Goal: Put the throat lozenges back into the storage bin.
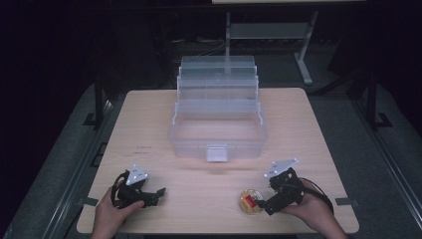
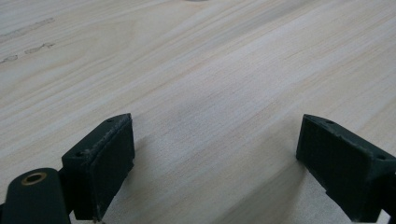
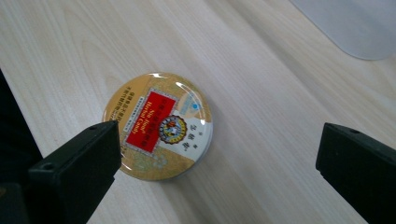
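A round golden tin (image 1: 250, 201) with a red label lies flat on the wooden table (image 1: 149, 129) near the front right. My right gripper (image 1: 263, 205) is just to its right and open. In the right gripper view the tin (image 3: 161, 126) sits by the left jaw, and my right gripper (image 3: 219, 133) has its jaws wide apart with neither touching the tin. At the front left, my left gripper (image 1: 158, 195) rests low over the table. In its own view my left gripper (image 2: 215, 130) is open, with bare wood between its jaws.
A large clear plastic tiered box (image 1: 217, 124) stands open at the table's middle, its front latch (image 1: 217, 153) facing me. A clear corner of it (image 3: 355, 23) shows in the right gripper view. A metal stand (image 1: 303, 45) stands beyond the table.
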A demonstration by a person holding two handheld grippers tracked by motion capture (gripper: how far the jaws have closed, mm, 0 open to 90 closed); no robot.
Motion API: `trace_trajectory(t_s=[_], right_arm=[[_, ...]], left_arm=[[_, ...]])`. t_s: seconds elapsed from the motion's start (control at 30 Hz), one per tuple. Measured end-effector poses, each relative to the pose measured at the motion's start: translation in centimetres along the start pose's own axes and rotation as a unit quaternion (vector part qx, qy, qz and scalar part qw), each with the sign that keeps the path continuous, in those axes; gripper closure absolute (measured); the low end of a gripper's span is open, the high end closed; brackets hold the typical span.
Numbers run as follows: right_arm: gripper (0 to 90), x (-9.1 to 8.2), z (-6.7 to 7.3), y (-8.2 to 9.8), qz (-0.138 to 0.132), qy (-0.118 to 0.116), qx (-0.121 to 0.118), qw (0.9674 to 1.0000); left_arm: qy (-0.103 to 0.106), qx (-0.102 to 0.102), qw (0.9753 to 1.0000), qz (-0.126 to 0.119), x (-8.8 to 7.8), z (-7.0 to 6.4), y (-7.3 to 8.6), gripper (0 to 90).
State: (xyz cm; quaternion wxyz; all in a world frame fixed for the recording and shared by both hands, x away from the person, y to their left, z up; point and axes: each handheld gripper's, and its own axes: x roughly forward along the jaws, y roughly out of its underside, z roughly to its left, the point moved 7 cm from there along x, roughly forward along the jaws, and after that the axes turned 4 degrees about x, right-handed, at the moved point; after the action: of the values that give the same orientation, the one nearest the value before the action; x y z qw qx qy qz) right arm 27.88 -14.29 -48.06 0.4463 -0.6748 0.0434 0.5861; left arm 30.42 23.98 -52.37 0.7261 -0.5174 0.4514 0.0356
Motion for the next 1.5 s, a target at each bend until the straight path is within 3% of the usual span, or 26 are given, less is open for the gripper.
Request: trace_trajectory(t_s=[0.7,1.5], right_arm=[[0.0,2.0,2.0,-0.8,0.017,-0.020,-0.025,0.9994],[2.9,4.0,2.8,-0.7,0.048,-0.026,-0.047,0.9974]], left_arm=[[0.000,0.000,1.0000,0.000,0.0,0.0,0.0,10.6],[0.000,0.000,1.0000,0.000,0.0,0.0,0.0,10.6]])
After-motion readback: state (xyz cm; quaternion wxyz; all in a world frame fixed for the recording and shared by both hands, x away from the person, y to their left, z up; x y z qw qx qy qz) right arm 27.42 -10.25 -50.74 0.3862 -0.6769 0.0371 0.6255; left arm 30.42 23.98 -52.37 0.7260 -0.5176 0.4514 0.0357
